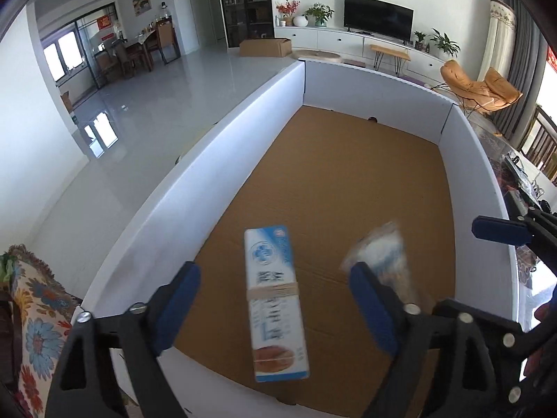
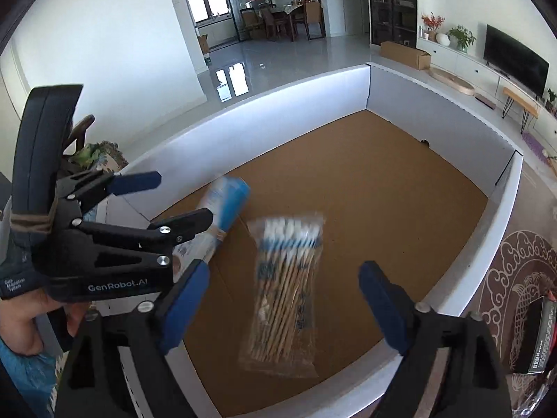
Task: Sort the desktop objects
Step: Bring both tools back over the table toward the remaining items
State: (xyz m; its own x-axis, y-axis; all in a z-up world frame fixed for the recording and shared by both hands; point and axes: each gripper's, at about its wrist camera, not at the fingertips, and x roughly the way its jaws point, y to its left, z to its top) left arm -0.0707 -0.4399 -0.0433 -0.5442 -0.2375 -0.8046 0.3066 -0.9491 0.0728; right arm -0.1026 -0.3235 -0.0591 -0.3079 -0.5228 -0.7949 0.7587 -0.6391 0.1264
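In the left wrist view, the left hand-held gripper point(image 1: 275, 308) is released, its blue pads spread wide at the lower left and lower right of the frame. A long white and blue box point(image 1: 275, 303) bound with a rubber band lies between them, touching neither, on the brown cardboard floor of a white-walled tray point(image 1: 243, 111). In the right wrist view, the right hand-held gripper point(image 2: 283, 304) is likewise released. A clear bag of cotton swabs point(image 2: 287, 292), blurred, lies between its pads in the lower middle of the frame, just right of the box point(image 2: 222, 216).
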